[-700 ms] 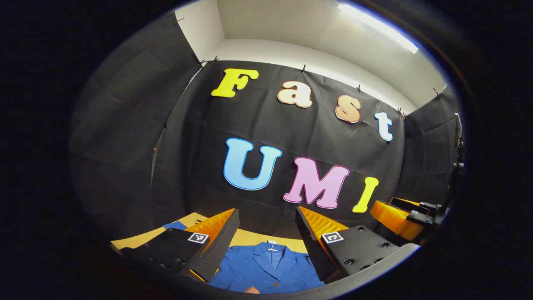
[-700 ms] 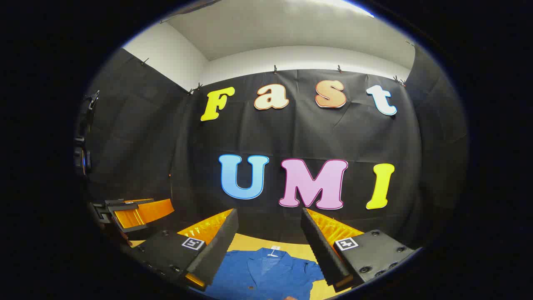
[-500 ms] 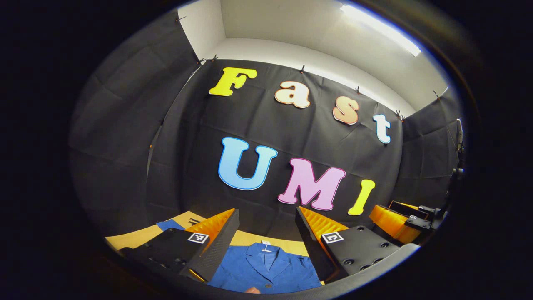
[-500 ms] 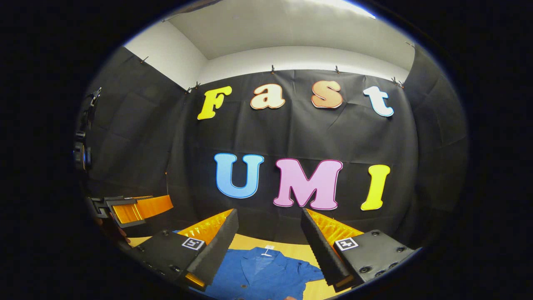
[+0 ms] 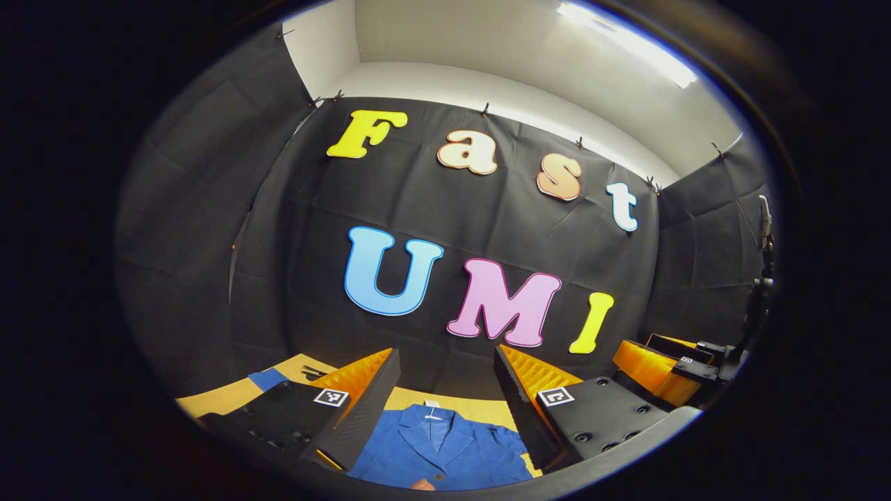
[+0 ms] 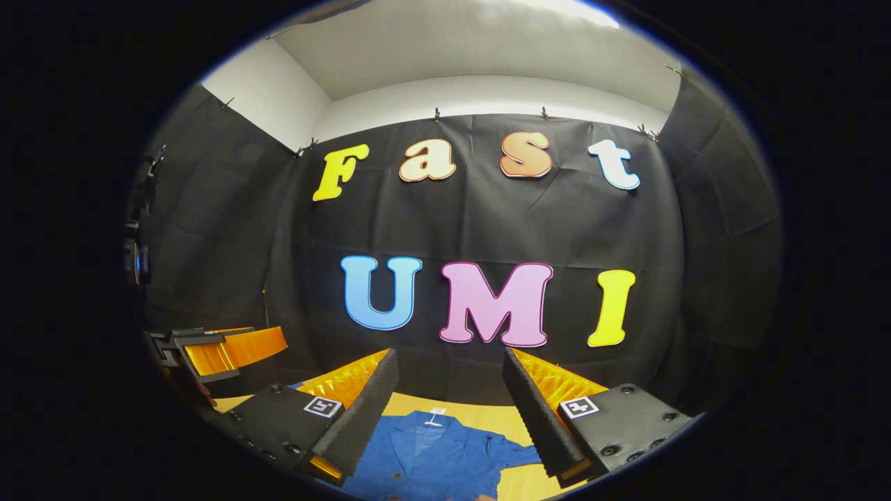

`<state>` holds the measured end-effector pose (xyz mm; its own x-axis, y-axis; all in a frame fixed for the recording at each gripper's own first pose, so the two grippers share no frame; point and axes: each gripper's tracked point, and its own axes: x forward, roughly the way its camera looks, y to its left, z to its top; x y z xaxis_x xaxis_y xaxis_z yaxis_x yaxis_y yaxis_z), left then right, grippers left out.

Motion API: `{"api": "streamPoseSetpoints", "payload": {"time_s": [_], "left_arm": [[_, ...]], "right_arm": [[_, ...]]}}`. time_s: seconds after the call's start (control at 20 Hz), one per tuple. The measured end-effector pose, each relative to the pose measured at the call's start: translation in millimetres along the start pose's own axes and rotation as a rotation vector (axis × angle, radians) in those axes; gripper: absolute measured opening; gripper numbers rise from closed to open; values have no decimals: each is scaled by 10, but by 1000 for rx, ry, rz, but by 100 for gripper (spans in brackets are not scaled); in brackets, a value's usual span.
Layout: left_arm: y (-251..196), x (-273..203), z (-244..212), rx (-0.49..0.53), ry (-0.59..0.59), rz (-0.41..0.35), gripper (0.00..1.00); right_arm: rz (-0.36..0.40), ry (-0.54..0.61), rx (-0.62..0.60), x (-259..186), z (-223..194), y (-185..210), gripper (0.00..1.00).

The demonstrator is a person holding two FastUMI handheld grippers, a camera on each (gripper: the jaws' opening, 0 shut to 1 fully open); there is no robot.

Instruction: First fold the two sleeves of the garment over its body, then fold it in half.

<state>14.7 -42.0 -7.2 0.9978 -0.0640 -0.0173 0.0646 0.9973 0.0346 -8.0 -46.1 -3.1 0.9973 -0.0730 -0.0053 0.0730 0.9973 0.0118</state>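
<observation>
— Two grippers up in the air, both spread wide, nothing pinched between the fingers of either.

— And the jacket?

— Lying flat on the yellow-tan table [image 5: 216, 398], collar toward the black cloth wall [image 5: 487, 229], front side up. In the left gripper view, seen as a blue jacket [image 5: 438, 452] straight below the gap of the left gripper [image 5: 445, 379], framed between its two fingers and well clear of them. White tag at the neck [image 5: 432, 410], lapels open in a V, one button near the lower edge [image 5: 439, 477].

— Same from the other side?

— Nearly. In the right gripper view, jacket [image 6: 431, 459] below the gap of the right gripper [image 6: 451, 383], again apart from the fingers. One short sleeve [image 6: 518, 454] stretched out toward the finger on the right of that view, lying flat on the table [image 6: 487, 417], not folded over the body.

— Other sleeve?

— Just a blue end [image 5: 268, 379] peeking out on the table past the finger on the left of the left gripper view. Also spread outward.

— Each gripper seen from the other?

— Yes. Right gripper far off at the right edge of the left gripper view [image 5: 661, 365]; left gripper at the left edge of the right gripper view [image 6: 223, 351]. Side by side, near the same height.

— Anything else?

— Small pinkish bit at the bottom edge by the jacket's front [image 5: 420, 484]; too little shown to tell what.
</observation>
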Motion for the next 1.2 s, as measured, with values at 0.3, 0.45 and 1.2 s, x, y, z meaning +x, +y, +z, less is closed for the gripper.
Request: {"api": "streamPoseSetpoints", "payload": {"time_s": [0.3, 0.45, 1.2], "left_arm": [[-27, -75, 25, 29, -12, 11, 81], [-22, -103, 36, 36, -16, 13, 84], [-99, -102, 42, 34, -16, -8, 84]], "right_arm": [[4, -4, 11, -10, 13, -11, 98], [12, -5, 13, -27, 19, 19, 98], [-8, -14, 3, -130, 87, -33, 92]]}}
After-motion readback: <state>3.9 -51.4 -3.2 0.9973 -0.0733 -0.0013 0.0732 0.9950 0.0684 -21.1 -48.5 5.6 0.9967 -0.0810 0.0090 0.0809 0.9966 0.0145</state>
